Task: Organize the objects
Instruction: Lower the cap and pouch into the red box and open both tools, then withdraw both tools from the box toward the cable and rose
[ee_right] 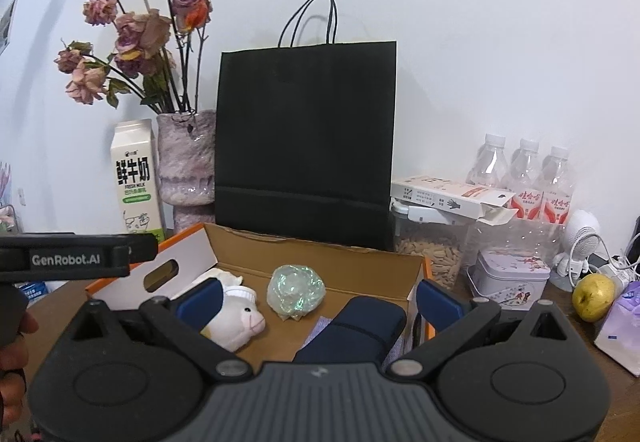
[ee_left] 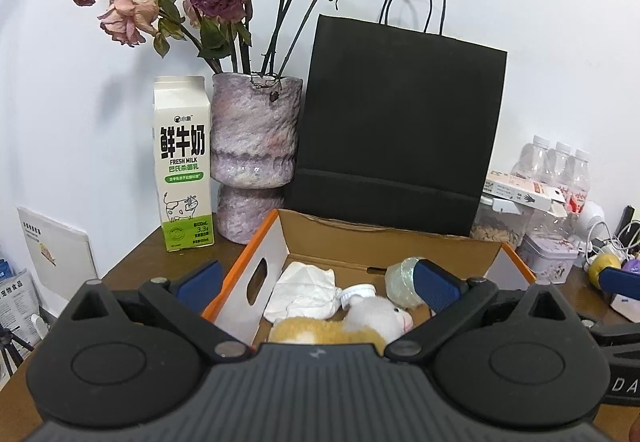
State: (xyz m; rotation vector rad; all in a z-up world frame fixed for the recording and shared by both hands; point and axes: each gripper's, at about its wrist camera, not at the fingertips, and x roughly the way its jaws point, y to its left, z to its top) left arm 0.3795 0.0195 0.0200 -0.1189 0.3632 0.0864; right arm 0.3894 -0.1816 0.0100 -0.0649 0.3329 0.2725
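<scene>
Table against a white wall, contents listed from the left: one milk carton [ee_left: 183, 166], upright, near the table's left corner; one mottled purple vase [ee_left: 256, 158] of dried roses just beside it; one black paper bag [ee_left: 396, 134] standing behind an open cardboard box [ee_left: 256, 270] with orange edges. Box contents, left to right: crumpled white tissue [ee_left: 304, 292]; a plush toy [ee_right: 240, 318], white head and tan body, lying with its long axis across the box and its snout pointing right; a ball of iridescent wrap [ee_right: 295, 292] just right of the head; a dark blue folded item [ee_right: 360, 330] at the right end. Left gripper [ee_left: 316, 282] hovers over the box's near left side, jaws spread wide, holding nothing; the plush lies directly ahead and below, between its fingers. Right gripper [ee_right: 320, 298] likewise gapes wide and empty, the wrap ball and blue item ahead of it. The left one looks nearer the plush; the right, nearer the wrap ball. Right of the box: a clear jar of seeds, a small tin [ee_right: 512, 278], three water bottles [ee_right: 524, 170], a yellow-green fruit [ee_right: 593, 296]. Hard to make out: the plush's rear half, cut off by the left gripper's body; the blue item's identity; the box's near wall.
</scene>
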